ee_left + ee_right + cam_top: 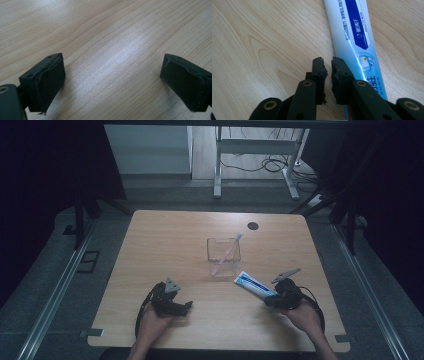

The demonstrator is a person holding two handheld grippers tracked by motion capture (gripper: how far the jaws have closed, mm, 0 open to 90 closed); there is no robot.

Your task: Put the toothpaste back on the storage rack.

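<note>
**Right tongs nearly closed beside the toothpaste tube**

In the high view, the right gripper [278, 296] lay low over the wooden table [165, 235], held in the person's right hand [302, 315]. The toothpaste tube [254, 285] lay flat on the wood just ahead of it, its white and blue body stretching away from the tongs toward the clear cup [223, 256]. In the right gripper view, the right gripper [327, 65] had its jaws almost together, a thin slit left between the pads and nothing in that slit. The toothpaste tube [352, 37] ran alongside the outer face of one jaw, just beside it and passing under that jaw's arm; whether the two touched could not be told. No pad pressed on the tube.

The cup stood farther ahead of the right tongs, beyond the tube's far end, with a pink toothbrush [227, 254] leaning inside it.

The left gripper [172, 306] sat well apart from the tube, in the left hand [152, 322]. In the left gripper view, the left gripper [111, 82] had its jaws spread wide over bare wood, holding nothing.
</note>
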